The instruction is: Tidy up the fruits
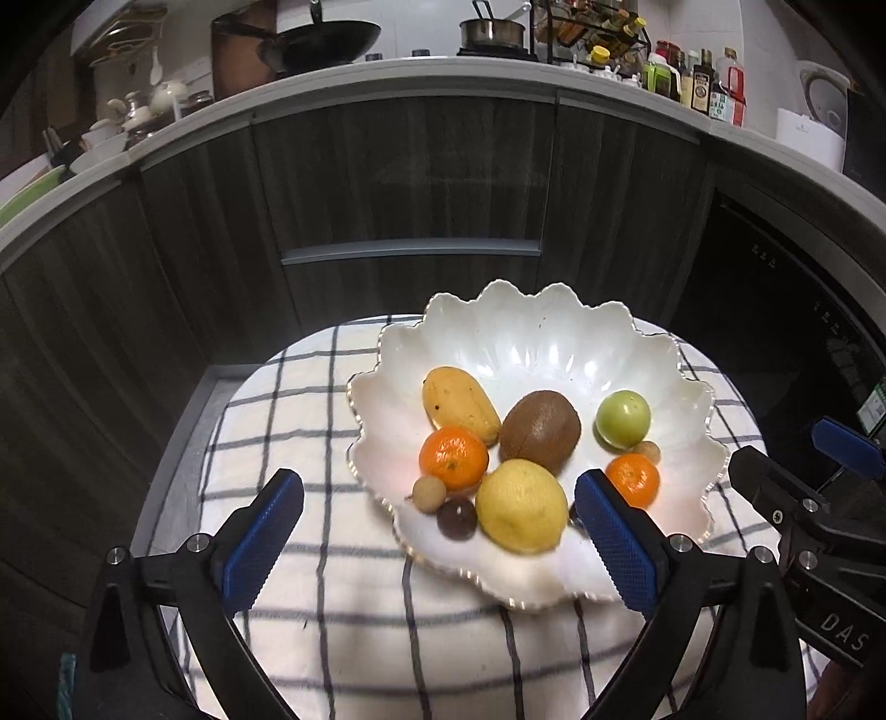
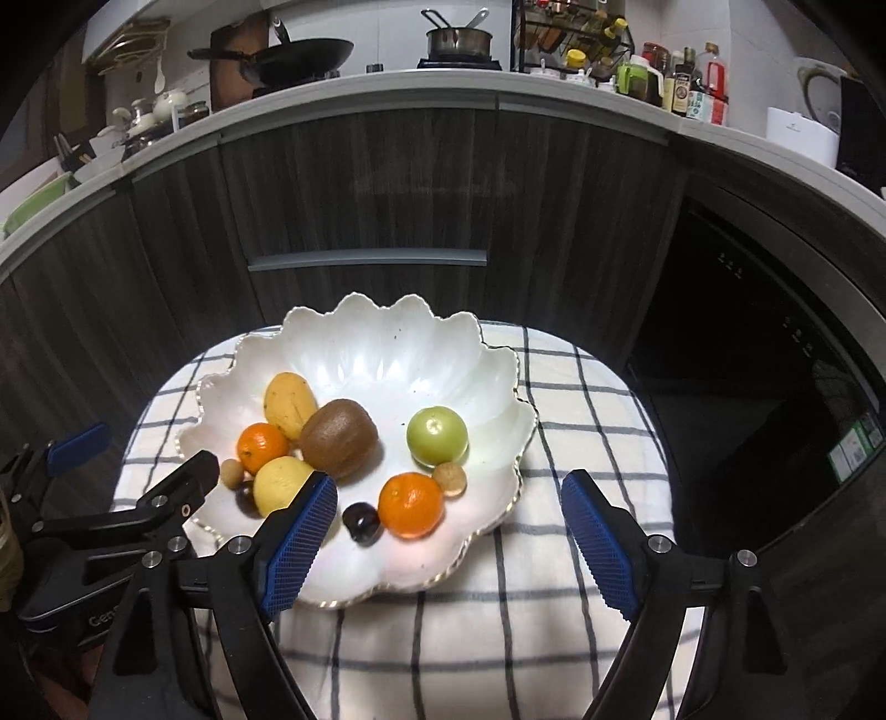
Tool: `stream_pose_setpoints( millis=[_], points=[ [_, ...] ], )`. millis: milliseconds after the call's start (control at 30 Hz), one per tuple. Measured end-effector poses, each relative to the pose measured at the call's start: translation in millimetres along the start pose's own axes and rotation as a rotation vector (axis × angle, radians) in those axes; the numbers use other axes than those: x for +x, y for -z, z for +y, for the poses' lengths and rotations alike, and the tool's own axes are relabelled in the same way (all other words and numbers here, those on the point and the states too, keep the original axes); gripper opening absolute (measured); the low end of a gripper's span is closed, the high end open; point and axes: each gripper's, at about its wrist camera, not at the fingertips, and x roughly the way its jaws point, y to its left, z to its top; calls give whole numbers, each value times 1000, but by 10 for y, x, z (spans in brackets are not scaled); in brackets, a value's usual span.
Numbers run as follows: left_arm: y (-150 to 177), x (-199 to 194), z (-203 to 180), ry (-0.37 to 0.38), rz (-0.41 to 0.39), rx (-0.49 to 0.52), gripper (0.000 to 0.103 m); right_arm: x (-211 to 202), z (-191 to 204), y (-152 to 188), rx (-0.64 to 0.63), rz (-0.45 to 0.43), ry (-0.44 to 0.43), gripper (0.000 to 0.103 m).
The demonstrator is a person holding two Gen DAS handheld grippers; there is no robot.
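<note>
A white scalloped bowl (image 1: pixel 554 338) (image 2: pixel 387 343) stands on a checked cloth. It holds a mango (image 1: pixel 459 404), a kiwi (image 1: pixel 540 429), a green fruit (image 1: pixel 623 418), two tangerines (image 1: pixel 454 457) (image 1: pixel 634 479), a lemon (image 1: pixel 520 507), a dark plum (image 1: pixel 457 518) and two small longans (image 1: pixel 429 493). My left gripper (image 1: pixel 440 545) is open and empty, over the bowl's near rim. My right gripper (image 2: pixel 448 540) is open and empty, its left finger over the bowl's near edge by the second plum (image 2: pixel 362 520) and tangerine (image 2: pixel 411 504).
The checked cloth (image 1: pixel 332 609) covers a small round table. Dark kitchen cabinets (image 1: pixel 410 183) stand behind it, with a countertop bearing a wok (image 1: pixel 321 41), a pot and bottles. A dark oven front (image 2: pixel 775 343) is at the right.
</note>
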Motion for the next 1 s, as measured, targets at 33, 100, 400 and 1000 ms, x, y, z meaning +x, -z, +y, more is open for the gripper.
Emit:
stream_pose_setpoints(
  millis=[33,100,400,1000],
  points=[
    [12,-63,3,-5,-5,-1,101,-56,-1,16,0,-6,4,84],
    [41,-211,17,-22,-20,-5,103,-190,4,41,-2,-23,15,84],
    [175,-758,40,-53,-62,-26,103,-697,-63,191,34,-72,22,89],
    [765,-1633,63,-92,-131,-57,103,-1491,-82,712,30,-139,38,89]
  ],
)
